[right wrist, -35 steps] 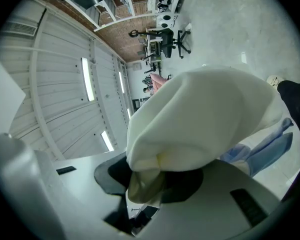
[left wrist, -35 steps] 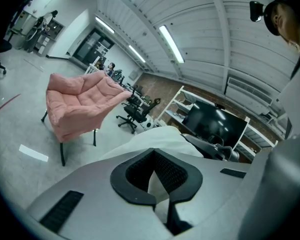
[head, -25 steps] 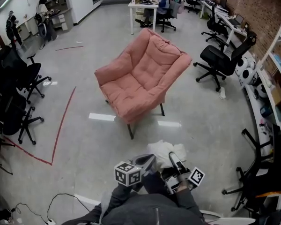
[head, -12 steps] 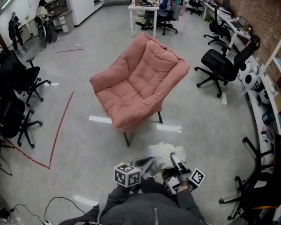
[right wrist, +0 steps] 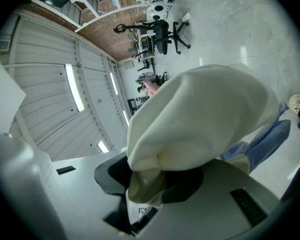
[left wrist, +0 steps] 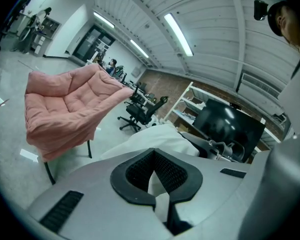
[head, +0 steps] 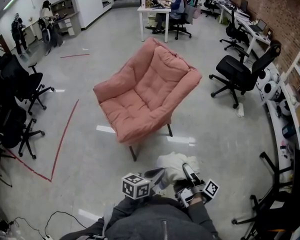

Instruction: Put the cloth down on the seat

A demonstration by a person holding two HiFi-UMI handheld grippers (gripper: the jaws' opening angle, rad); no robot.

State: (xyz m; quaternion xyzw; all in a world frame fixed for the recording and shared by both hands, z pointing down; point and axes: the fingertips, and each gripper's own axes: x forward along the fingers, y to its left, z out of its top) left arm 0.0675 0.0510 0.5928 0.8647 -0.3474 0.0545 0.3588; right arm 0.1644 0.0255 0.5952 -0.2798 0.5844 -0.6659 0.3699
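A pink cushioned armchair [head: 145, 96] stands on the grey floor ahead of me, its seat facing front-left; it also shows in the left gripper view [left wrist: 65, 104]. A bunched white cloth [head: 172, 161] hangs between both grippers, low in the head view, short of the chair's front legs. My left gripper [head: 157, 174] is shut on a fold of the cloth [left wrist: 150, 139], which shows between its pads. My right gripper [head: 190, 176] is shut on a thick bundle of the cloth [right wrist: 200, 119] that hides most of its view.
Black office chairs stand at the left [head: 20, 94] and right [head: 240, 74]. A red tape line [head: 65, 134] runs across the floor left of the armchair. A white desk [head: 155, 9] with a seated person is at the back. Shelving [head: 295, 84] lines the right wall.
The armchair has come slightly nearer and lower in the head view. Both grippers keep the cloth in the same hold in front of the body.
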